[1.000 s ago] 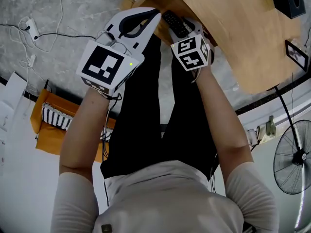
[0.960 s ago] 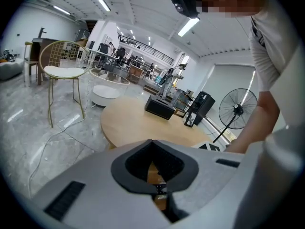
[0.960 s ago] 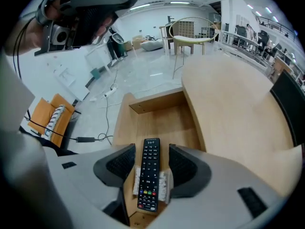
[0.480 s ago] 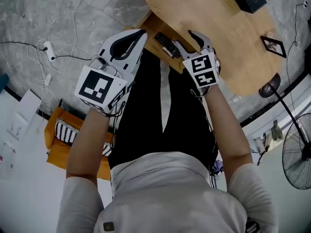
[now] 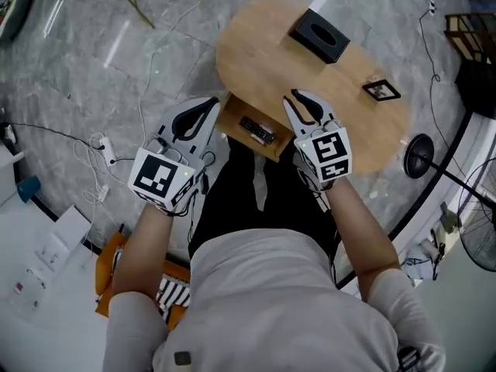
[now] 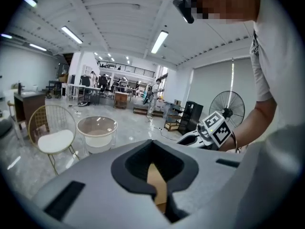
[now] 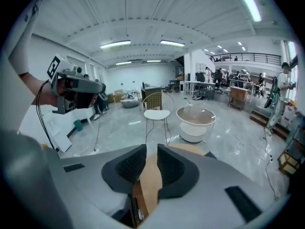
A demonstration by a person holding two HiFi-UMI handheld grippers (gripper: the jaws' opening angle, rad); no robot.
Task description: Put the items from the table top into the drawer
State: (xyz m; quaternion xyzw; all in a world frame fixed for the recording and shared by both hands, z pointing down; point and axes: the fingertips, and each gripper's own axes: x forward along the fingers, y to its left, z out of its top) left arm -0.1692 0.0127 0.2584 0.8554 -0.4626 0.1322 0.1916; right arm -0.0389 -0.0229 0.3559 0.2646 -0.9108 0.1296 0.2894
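Note:
The oval wooden table (image 5: 256,45) has its drawer (image 5: 232,121) pulled out toward me, with a black remote (image 5: 256,130) lying inside. A black tissue box (image 5: 319,37) and a small picture frame (image 5: 380,90) are on the top. My left gripper (image 5: 212,102) hangs left of the drawer, tips together and empty; its own view shows my left gripper (image 6: 153,146) with joined tips. At the drawer's right corner, my right gripper (image 5: 298,99) has just been closing. In its own view my right gripper (image 7: 148,150) keeps a narrow empty gap, with the remote (image 7: 137,209) below.
Cables and a power strip (image 5: 105,142) lie on the floor at left. An orange crate (image 5: 112,281) is beside my legs. A lamp base (image 5: 418,157) and a fan (image 5: 480,242) are to the right. Beyond the table are a chair (image 7: 157,114) and a round glass table (image 7: 195,120).
Both grippers have risen away from the drawer and the whole table top has come into view. The right jaws have narrowed from wide open to a slim gap.

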